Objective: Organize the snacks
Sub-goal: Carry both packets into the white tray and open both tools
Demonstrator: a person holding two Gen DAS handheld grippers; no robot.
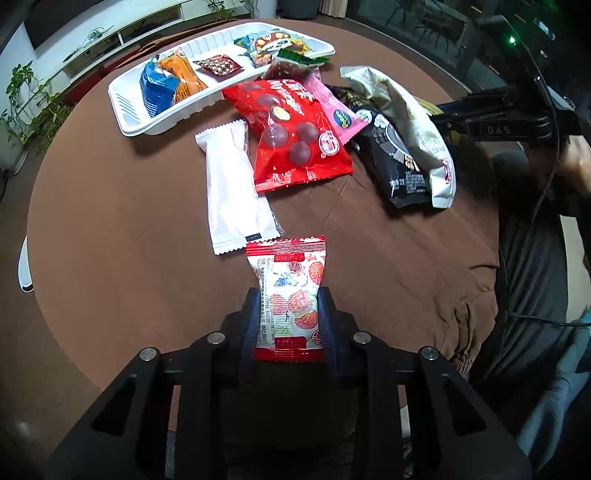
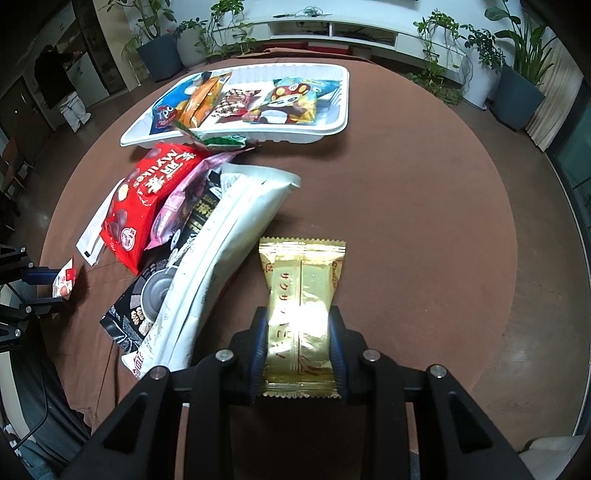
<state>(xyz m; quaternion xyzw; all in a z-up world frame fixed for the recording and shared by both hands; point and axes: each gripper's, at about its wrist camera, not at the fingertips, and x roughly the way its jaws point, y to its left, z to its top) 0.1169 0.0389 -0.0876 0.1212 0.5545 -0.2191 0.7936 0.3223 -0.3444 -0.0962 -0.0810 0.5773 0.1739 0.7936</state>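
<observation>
My left gripper (image 1: 290, 295) is shut on a small red-and-white strawberry snack packet (image 1: 286, 254); both blue pads press its sides. That packet (image 2: 65, 282) also shows at the left edge of the right wrist view. My right gripper (image 2: 298, 314) is shut on a gold foil packet (image 2: 303, 266), pinched across its lower half over the brown tablecloth. At the far side stands the white tray (image 1: 125, 122), holding several snacks: blue, orange, brown and panda-printed packs. In the right wrist view the tray (image 2: 343, 110) lies straight ahead.
Loose snacks are piled between the grippers and the tray: a red chocolate bag (image 1: 295, 136), a long white packet (image 1: 232, 184), a pink bag (image 1: 332, 107), a black bag (image 1: 399, 158) and a cream bag (image 1: 413, 118). Potted plants (image 2: 517, 55) and a low white shelf (image 2: 332, 26) stand beyond the round table.
</observation>
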